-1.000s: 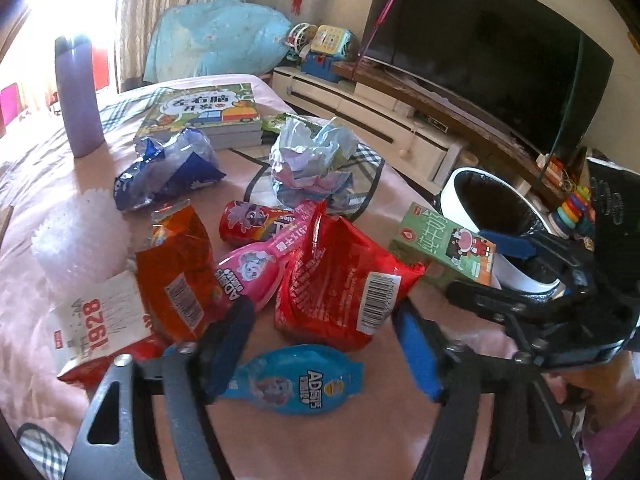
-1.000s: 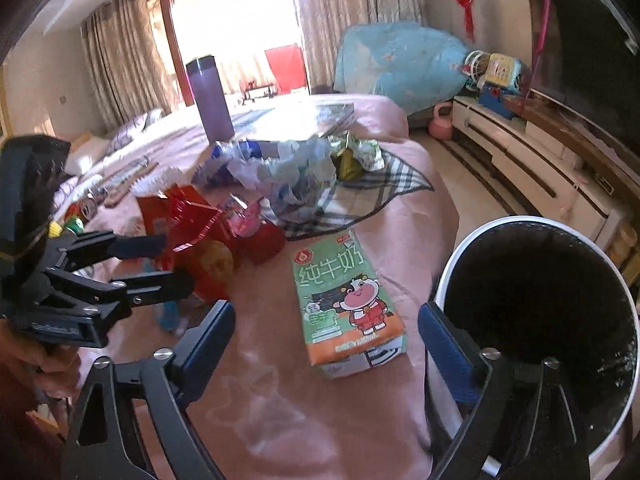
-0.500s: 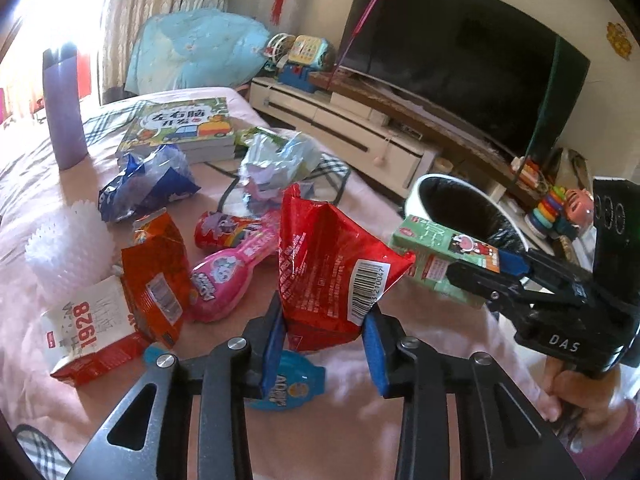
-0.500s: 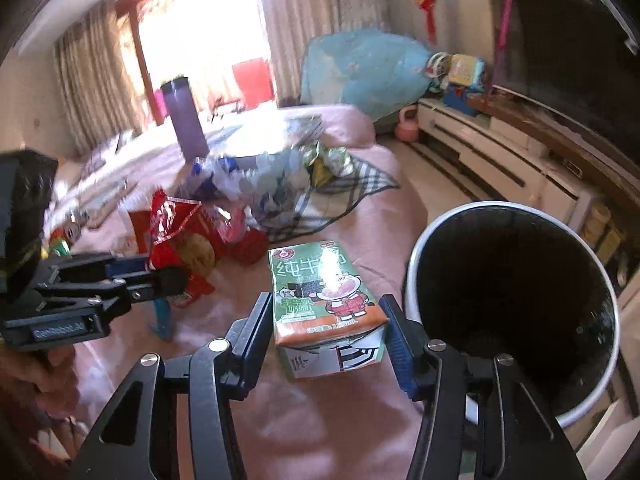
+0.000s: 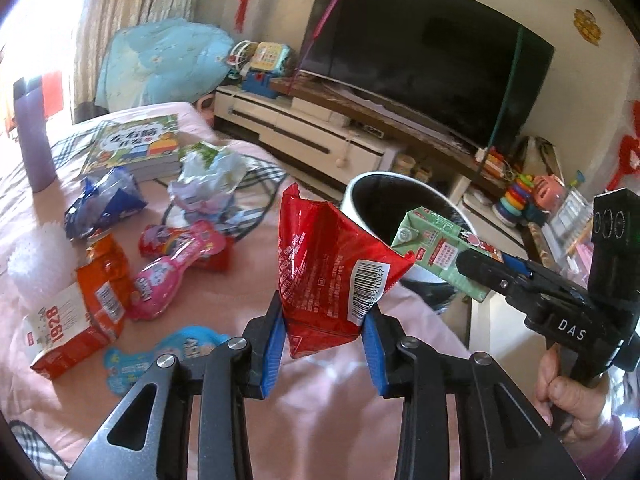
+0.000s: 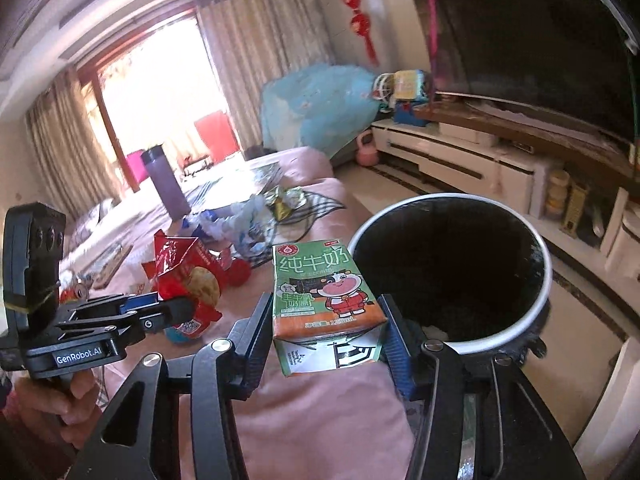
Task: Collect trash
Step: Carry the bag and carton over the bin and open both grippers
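Milk carton [image 6: 326,304] upright in the right gripper's [image 6: 328,320] pinching jaws — left gripper [image 5: 324,336] pinches red wrapper [image 5: 332,268].

Right claw [image 6: 326,330] has the green milk carton [image 6: 320,296] squeezed between its blue pads, lifted off the pink table [image 6: 320,420], with the white-rimmed trash bin [image 6: 532,316] just beside it on the right. Over on the left, the left claw [image 6: 176,308] is clamped on a red snack bag [image 6: 188,272]. Crumpled wrappers [image 6: 240,220] and a purple bottle [image 6: 164,184] sit further back on the table.
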A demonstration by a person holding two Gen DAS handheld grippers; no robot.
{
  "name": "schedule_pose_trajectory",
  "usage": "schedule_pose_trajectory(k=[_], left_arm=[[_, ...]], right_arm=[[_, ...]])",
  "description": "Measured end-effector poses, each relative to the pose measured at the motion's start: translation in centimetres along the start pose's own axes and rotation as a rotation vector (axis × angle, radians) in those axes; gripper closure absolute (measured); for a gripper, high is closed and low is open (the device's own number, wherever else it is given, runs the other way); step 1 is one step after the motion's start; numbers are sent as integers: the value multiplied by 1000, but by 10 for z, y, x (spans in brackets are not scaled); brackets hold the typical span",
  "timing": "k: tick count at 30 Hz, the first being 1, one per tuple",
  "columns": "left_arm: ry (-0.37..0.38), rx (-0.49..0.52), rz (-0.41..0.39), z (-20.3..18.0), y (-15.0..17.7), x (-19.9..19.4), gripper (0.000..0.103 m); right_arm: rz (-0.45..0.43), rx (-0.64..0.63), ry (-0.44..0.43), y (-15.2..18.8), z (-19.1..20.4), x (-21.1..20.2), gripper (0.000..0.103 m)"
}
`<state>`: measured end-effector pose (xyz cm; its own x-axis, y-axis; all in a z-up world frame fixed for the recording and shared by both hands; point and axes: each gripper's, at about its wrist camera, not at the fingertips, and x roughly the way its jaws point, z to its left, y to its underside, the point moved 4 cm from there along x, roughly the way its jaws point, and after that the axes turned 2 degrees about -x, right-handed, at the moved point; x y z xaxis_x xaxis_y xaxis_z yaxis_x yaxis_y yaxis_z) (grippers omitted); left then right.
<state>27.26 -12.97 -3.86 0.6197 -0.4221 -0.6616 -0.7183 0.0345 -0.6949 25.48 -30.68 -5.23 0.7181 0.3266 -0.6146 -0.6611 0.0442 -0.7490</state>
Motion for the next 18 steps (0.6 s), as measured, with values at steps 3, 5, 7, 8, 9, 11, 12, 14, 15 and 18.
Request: schedule_pose_trajectory(k=[3,5,7,8,9,11,12,14,15,18], left_arm=[[12,15,2,-8,-2,1,69],[20,22,5,-14,-4,3,69],[26,34,6,-20,-6,6,69],[28,37,7,-21,-7,8,69],[31,42,8,-24,-8,9,69],[36,52,7,-30,-11,12,69],[37,56,7,-33,-12,15,69],[45,63,11,-37,-15,19,69],[46,67,12,-39,-16,22,69],[50,82,22,-46,-21,31,69]], right_arm=[[-12,17,14,0,-9,-9,52],[-17,26,24,1,-15,-12,52],[-21,36,34,1,-21,-14,52],[-23,42,39,1,-25,-16,52],[-25,47,43,1,-28,-17,52],[-33,52,51,1,-33,-20,52],[-38,55,54,1,-36,-21,52],[-43,60,62,1,-41,-23,52],[-45,63,69,0,-44,-24,52],[-49,84,80,-1,-55,-26,52]])
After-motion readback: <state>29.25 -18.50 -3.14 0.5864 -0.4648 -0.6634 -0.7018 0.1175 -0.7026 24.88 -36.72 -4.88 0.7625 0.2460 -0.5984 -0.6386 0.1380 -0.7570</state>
